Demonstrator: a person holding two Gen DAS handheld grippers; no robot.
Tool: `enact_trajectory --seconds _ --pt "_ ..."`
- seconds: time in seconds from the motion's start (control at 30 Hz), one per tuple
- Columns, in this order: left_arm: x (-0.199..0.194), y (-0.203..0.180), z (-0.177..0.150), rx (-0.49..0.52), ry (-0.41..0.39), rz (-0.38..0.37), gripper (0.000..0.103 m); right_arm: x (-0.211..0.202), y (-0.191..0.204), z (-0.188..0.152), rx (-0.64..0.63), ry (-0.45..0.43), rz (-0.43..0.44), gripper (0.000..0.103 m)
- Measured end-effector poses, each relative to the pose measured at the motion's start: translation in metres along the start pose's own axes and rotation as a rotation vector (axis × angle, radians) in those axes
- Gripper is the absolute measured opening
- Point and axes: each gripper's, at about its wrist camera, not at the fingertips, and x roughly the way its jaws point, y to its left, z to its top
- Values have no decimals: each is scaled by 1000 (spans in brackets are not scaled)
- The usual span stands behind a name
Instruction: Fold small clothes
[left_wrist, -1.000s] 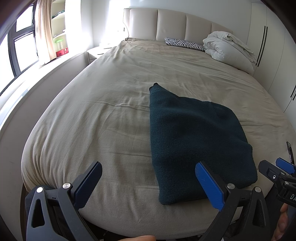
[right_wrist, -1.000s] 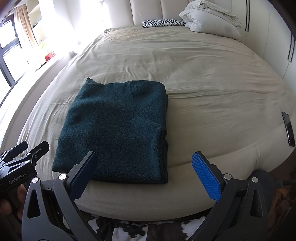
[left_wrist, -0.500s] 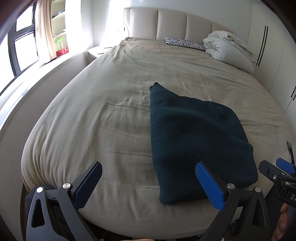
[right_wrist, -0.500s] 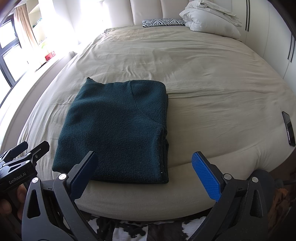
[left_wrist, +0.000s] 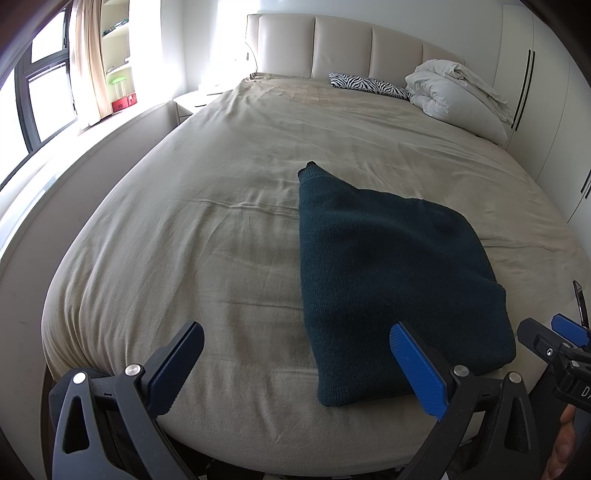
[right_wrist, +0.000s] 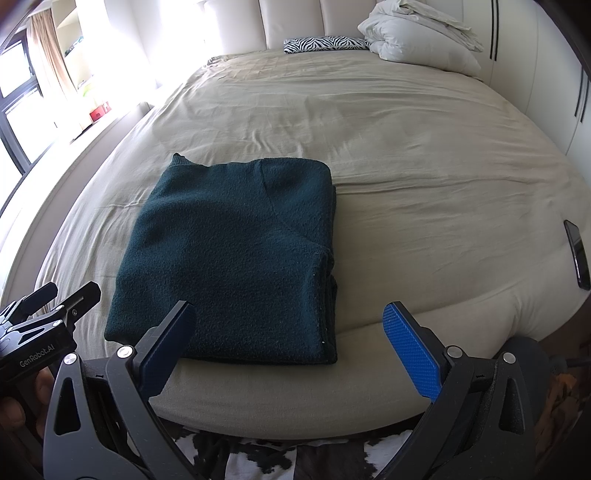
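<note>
A dark green knit sweater (left_wrist: 391, 273) (right_wrist: 236, 258) lies folded into a rectangle near the foot edge of the beige bed (left_wrist: 221, 206) (right_wrist: 424, 155). My left gripper (left_wrist: 295, 365) is open and hangs just short of the bed's edge, with the sweater's near left corner behind its right finger. My right gripper (right_wrist: 288, 347) is open too, held over the bed's foot edge, its left finger in front of the sweater's near edge. Neither gripper holds or touches the cloth. Each gripper shows at the side of the other's view.
A zebra-print pillow (left_wrist: 369, 85) (right_wrist: 325, 43) and a bundled white duvet (left_wrist: 458, 96) (right_wrist: 417, 33) lie at the headboard. A dark phone (right_wrist: 577, 258) rests at the bed's right edge. A window ledge (left_wrist: 74, 147) runs along the left, wardrobes (left_wrist: 546, 110) on the right.
</note>
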Motion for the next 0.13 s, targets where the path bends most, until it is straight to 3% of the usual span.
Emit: enact_trajectory --seconds 0.13 --pt "0 0 -2 7 -6 -2 103 0 0 0 0 1 0 103"
